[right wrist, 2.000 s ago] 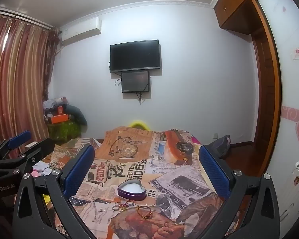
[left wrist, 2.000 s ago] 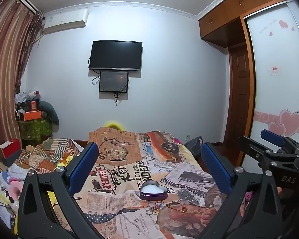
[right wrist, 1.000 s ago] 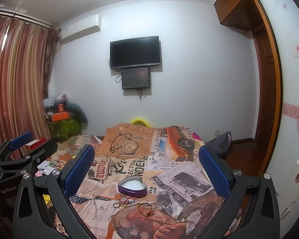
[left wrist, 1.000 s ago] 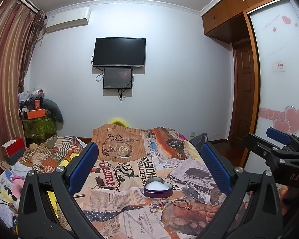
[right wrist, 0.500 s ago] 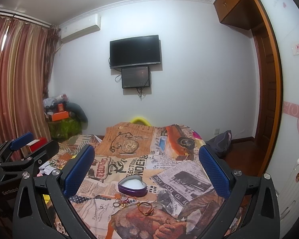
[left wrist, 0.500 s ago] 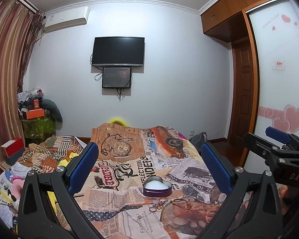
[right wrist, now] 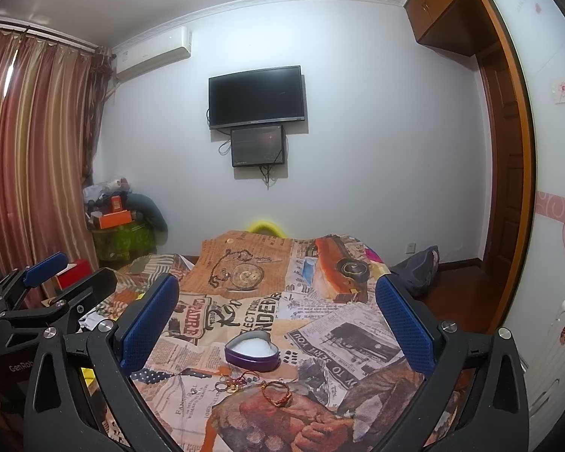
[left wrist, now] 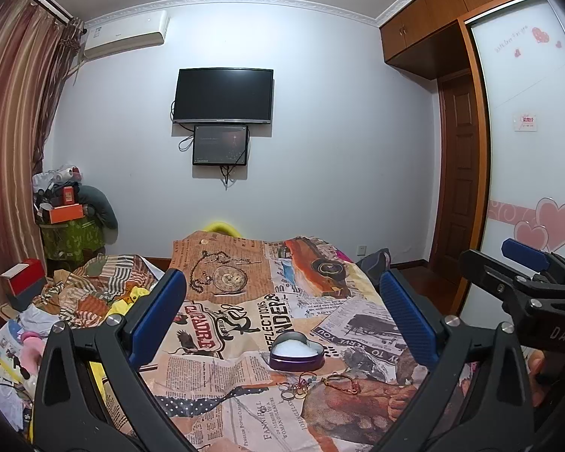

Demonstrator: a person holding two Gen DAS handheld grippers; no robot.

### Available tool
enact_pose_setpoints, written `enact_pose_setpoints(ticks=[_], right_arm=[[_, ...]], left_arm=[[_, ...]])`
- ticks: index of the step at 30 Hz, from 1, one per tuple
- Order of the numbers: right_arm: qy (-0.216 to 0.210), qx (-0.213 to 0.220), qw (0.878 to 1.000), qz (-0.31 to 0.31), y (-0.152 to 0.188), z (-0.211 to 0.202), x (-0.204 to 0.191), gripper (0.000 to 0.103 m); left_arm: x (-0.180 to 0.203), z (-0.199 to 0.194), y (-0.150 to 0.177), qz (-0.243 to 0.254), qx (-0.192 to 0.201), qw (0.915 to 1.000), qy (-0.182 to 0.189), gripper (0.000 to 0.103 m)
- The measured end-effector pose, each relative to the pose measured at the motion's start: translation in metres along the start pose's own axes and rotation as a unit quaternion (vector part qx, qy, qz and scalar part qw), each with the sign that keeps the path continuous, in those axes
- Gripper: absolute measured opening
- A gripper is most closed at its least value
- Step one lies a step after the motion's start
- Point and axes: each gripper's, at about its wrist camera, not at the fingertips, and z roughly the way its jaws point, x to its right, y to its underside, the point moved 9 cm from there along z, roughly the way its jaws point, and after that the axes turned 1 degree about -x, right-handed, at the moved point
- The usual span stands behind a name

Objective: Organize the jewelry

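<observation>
A purple heart-shaped box [left wrist: 297,351] with a white lining lies open on the newspaper-print bedspread [left wrist: 245,312]; it also shows in the right wrist view [right wrist: 251,350]. Just in front of it lie a few rings [left wrist: 289,391] and a red-and-gold bracelet [left wrist: 339,382]. The right wrist view shows the rings [right wrist: 228,386] and bracelet [right wrist: 277,393] too. My left gripper [left wrist: 282,314] is open and empty, held above the bed. My right gripper [right wrist: 277,318] is open and empty beside it, also seen at the right of the left wrist view [left wrist: 523,263].
Crumpled striped bedding [left wrist: 94,290] and clutter [left wrist: 15,342] lie at the bed's left. A red box [left wrist: 22,282] and a piled green stand [left wrist: 69,233] are by the curtain. A dark bag [right wrist: 420,267] lies on the floor at right, near the wardrobe door [left wrist: 527,150].
Both views have shifted slightly; the heart box and jewelry sit a little higher in frame than two seconds ago. Both grippers stay open and nothing on the bed has moved.
</observation>
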Motion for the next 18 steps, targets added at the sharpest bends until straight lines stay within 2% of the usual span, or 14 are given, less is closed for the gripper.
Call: enact_pose_setpoints(ticks=[18], right_arm=[[0.000,-0.004,1.000,-0.002,0.0017,0.0023,-0.0021,0.103]], left_arm=[[-0.0024,0.0052,0.0034,0.002,-0.004,1.0000,-0.005,0.103]])
